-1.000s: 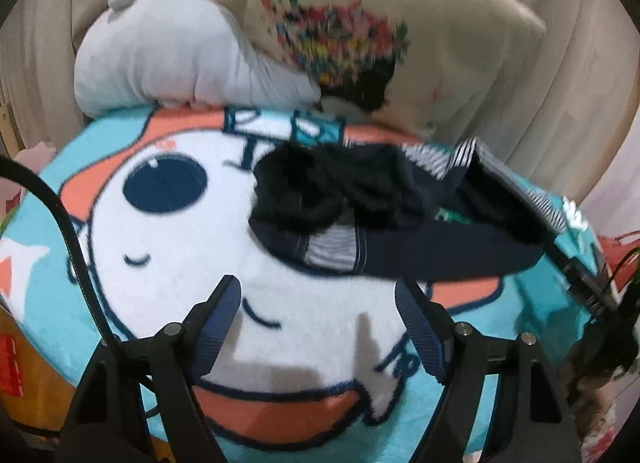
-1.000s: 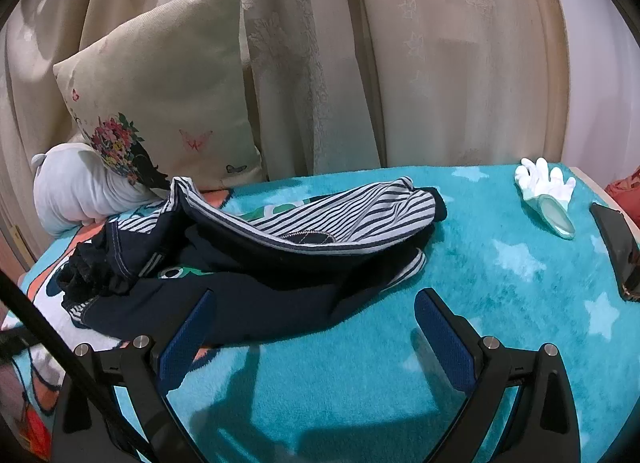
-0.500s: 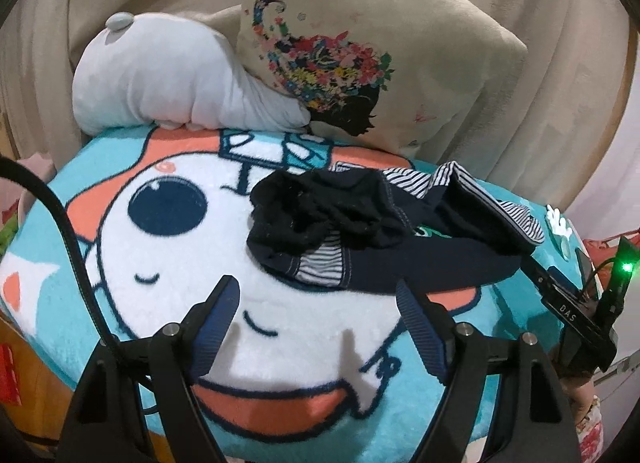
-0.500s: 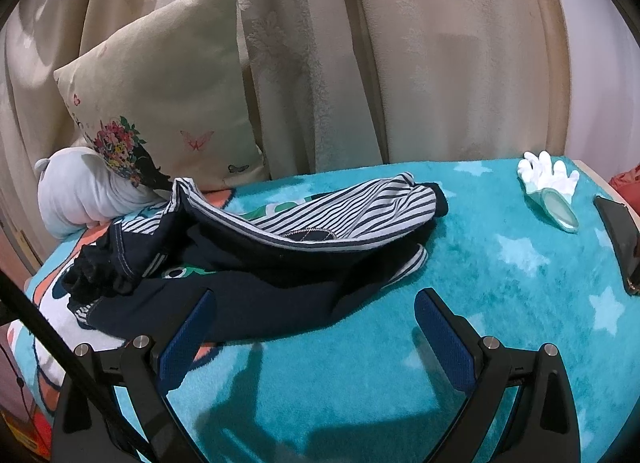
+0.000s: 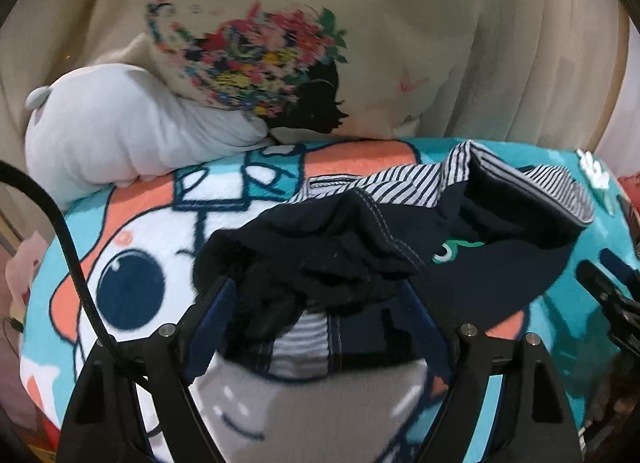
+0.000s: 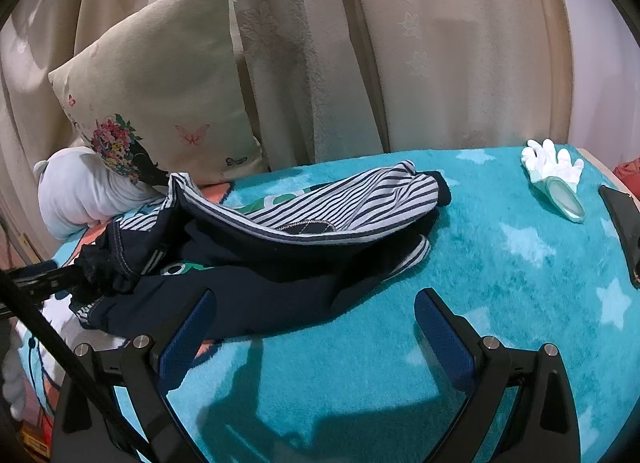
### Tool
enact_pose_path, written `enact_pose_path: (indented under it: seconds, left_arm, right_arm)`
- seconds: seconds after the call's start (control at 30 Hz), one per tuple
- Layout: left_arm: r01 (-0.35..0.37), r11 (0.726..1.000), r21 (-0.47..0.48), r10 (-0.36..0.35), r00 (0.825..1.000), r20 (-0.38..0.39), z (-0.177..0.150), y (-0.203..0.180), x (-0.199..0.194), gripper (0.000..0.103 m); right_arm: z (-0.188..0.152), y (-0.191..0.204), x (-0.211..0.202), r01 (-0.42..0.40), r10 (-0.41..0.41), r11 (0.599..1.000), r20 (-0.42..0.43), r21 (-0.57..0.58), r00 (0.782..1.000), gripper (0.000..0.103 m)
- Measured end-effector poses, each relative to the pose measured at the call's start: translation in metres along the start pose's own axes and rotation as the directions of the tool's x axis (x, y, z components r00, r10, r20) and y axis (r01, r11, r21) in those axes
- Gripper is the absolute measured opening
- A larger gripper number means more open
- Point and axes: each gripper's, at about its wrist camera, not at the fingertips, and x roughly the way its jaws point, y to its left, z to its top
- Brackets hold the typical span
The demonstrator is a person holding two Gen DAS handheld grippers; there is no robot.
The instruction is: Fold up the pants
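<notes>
Pants (image 6: 256,247) lie in a crumpled heap on the blanket (image 6: 500,263), toward its left half, navy side and striped lining mixed, one striped leg thrown over the top. Nothing is folded yet; you judge this the first grab, to spread them flat.

Left gripper (image 5: 320,319) sits with its fingers spread wide on either side of the bunched black end of the pants, cloth between the pads but not pinched. Take the hem or waistband edge there, not the loose wad, or you likely lift a lump and drag the rest.

Right gripper (image 6: 312,327) hangs released over bare blanket, just beside the near navy edge and not touching it. Bring it in to that edge before you close, so both ends pull apart evenly.

Pillow (image 6: 160,95) and a pale stuffed toy (image 6: 80,191) crowd the back; pull toward yourself. A glove (image 6: 556,171) lies well apart at the right.
</notes>
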Motion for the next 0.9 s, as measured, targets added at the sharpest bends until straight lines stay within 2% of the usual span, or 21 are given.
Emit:
enact_pose_path:
  seconds: [0.07, 0.2, 0.27, 0.3, 0.33, 0.4, 0.47, 0.53, 0.6, 0.77, 0.83, 0.87, 0.9]
  left_arm:
    - [-0.004, 1.0, 0.023, 0.005, 1.0, -0.011, 0.006, -0.007, 0.015, 0.083]
    - [-0.085, 0.989, 0.125, 0.085, 0.996, 0.0, 0.012, -0.028, 0.041, 0.08]
    - [-0.182, 0.961, 0.209, 0.181, 0.983, 0.024, 0.012, -0.04, 0.05, 0.049]
    - [-0.214, 0.95, 0.226, 0.213, 0.977, 0.028, 0.012, -0.042, 0.051, 0.03]
    - [-0.213, 0.95, 0.228, 0.213, 0.977, 0.024, 0.013, -0.041, 0.05, 0.022]
    - [-0.19, 0.965, 0.183, 0.19, 0.982, 0.015, 0.018, -0.031, 0.041, 0.011]
    - [-0.165, 0.978, 0.129, 0.164, 0.986, 0.014, 0.023, -0.018, 0.03, 0.007]
    - [-0.183, 0.979, 0.087, 0.181, 0.983, 0.027, 0.026, -0.003, 0.019, 0.001]
    - [-0.172, 0.984, 0.055, 0.171, 0.985, 0.029, 0.026, 0.01, 0.011, 0.001]
    - [-0.107, 0.993, -0.042, 0.108, 0.994, 0.023, 0.027, 0.04, -0.007, 0.002]
    - [-0.018, 0.999, -0.051, 0.019, 0.999, 0.028, 0.023, 0.037, -0.013, 0.014]
    - [0.004, 0.999, -0.034, -0.003, 0.999, 0.032, 0.02, 0.032, -0.013, 0.021]
    - [0.01, 1.0, -0.006, -0.009, 0.999, 0.038, 0.017, 0.024, -0.012, 0.036]
  right_arm:
    - [0.0, 0.0, 0.001, -0.002, 0.002, 1.0, -0.003, -0.003, 1.0, 0.101]
    - [0.0, 0.001, 0.001, -0.005, 0.005, 1.0, -0.003, -0.004, 1.0, 0.101]
    - [0.0, 0.001, 0.0, -0.007, 0.007, 1.0, -0.001, -0.004, 1.0, 0.101]
    - [0.0, 0.001, 0.0, -0.008, 0.008, 1.0, -0.001, -0.003, 1.0, 0.101]
    - [0.0, 0.001, 0.001, -0.009, 0.009, 1.0, -0.002, -0.003, 1.0, 0.101]
    - [0.0, 0.001, 0.002, -0.014, 0.014, 1.0, -0.007, 0.0, 1.0, 0.101]
    - [0.001, -0.001, 0.003, -0.025, 0.025, 1.0, -0.012, 0.001, 1.0, 0.101]
    - [0.003, -0.003, 0.002, -0.056, 0.056, 0.998, -0.034, 0.002, 0.998, 0.101]
    - [0.005, -0.004, -0.005, -0.081, 0.081, 0.997, -0.047, -0.014, 0.996, 0.101]
    - [0.012, -0.014, -0.036, -0.055, 0.056, 0.995, 0.012, -0.081, 0.998, 0.101]
    - [0.016, -0.016, -0.035, -0.033, 0.034, 0.993, 0.003, -0.114, 0.999, 0.101]
    - [0.017, -0.017, -0.033, -0.018, 0.018, 0.991, -0.006, -0.132, 1.0, 0.101]
    - [0.018, -0.017, -0.029, -0.006, 0.003, 0.989, -0.019, -0.15, 1.0, 0.101]
